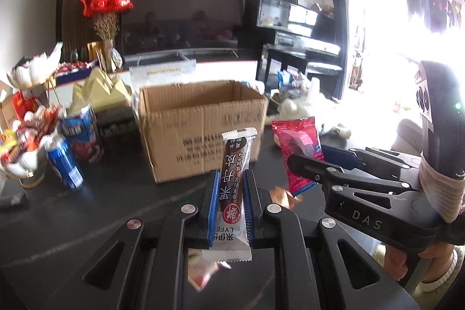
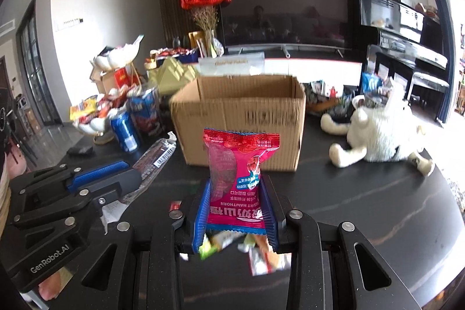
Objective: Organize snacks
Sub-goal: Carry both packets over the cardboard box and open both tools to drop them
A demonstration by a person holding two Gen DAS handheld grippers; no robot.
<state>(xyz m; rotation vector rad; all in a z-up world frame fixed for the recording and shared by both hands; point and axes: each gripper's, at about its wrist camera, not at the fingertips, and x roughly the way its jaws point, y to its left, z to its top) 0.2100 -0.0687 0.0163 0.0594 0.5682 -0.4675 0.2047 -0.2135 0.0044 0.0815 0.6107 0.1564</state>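
While near the far open brown cardboard box, left gripper clenched on long brown-and-white wrapped snack bar, right gripper grasping crinkly pink foil snack packet.

Dark television against white wall, bright window beside.

Your black plastic grippers: blue ribbed pads, silver screws, "DAS" and "GenRobot.AI" lettering, beige-taped handle.

Both wrist cams look forward and downward, close over dark table. Shared: cardboard box at 12 o'clock, TV behind.
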